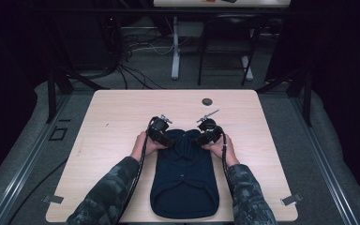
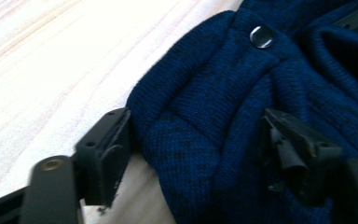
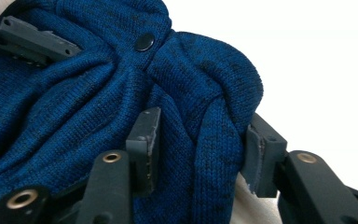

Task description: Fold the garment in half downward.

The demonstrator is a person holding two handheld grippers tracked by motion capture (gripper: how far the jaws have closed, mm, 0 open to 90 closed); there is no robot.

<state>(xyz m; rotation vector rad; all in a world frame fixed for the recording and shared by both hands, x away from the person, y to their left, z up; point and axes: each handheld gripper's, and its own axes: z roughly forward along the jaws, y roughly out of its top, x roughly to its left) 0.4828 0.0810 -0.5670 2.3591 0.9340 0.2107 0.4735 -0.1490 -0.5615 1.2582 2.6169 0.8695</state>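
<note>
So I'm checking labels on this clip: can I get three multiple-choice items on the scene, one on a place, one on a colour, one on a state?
1. Where on the table does the knit garment lie?
A. at its far edge
B. at its near edge, between the forearms
C. at its left corner

2. What colour is the garment?
A. dark blue
B. red
C. white

3. How does the right gripper stand to the fabric?
A. lifted clear of it
B. resting on bare wood
C. a fold between its jaws

Answers: 1 B, the high view shows it there. 2 A, plain in both gripper views. 3 C, bunched knit sits between the jaws.
</note>
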